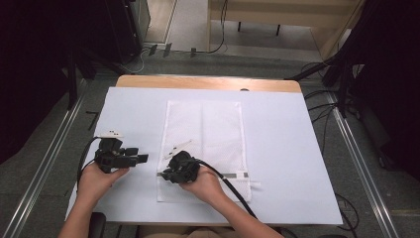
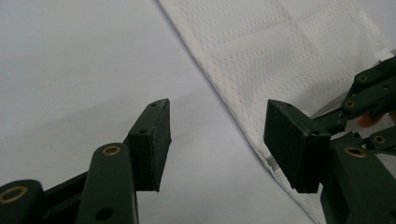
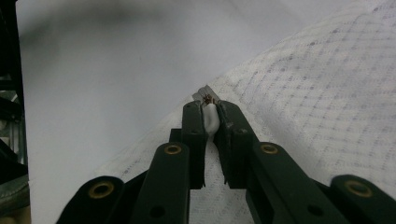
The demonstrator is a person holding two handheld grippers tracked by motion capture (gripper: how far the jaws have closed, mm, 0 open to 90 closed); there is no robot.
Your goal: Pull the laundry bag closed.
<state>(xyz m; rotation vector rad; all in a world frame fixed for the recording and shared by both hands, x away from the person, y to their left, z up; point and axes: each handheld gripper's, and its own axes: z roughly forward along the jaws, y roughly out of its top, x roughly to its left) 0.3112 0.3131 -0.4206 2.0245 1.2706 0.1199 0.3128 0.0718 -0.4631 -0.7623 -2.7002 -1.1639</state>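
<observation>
Nearest the person, the right hand-held gripper [image 3: 211, 116] is clamped on the small white zipper pull [image 3: 210, 117] at the near left corner of the flat white mesh laundry bag [image 1: 204, 139], which lies in the middle of the white-covered surface [image 1: 277, 148]. Just left of that corner, the left hand-held gripper [image 2: 217, 135] hovers with jaws apart, holding nothing. Since nothing pins the bag, a tug on the pull could, I judge, drag or bunch the mesh instead of running the zipper, or the thin pull could slip free.

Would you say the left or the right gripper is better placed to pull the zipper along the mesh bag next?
Right. The right gripper is shut on the zipper pull at the mesh bag edge. The left gripper hangs open beside the bag, holding nothing.
</observation>
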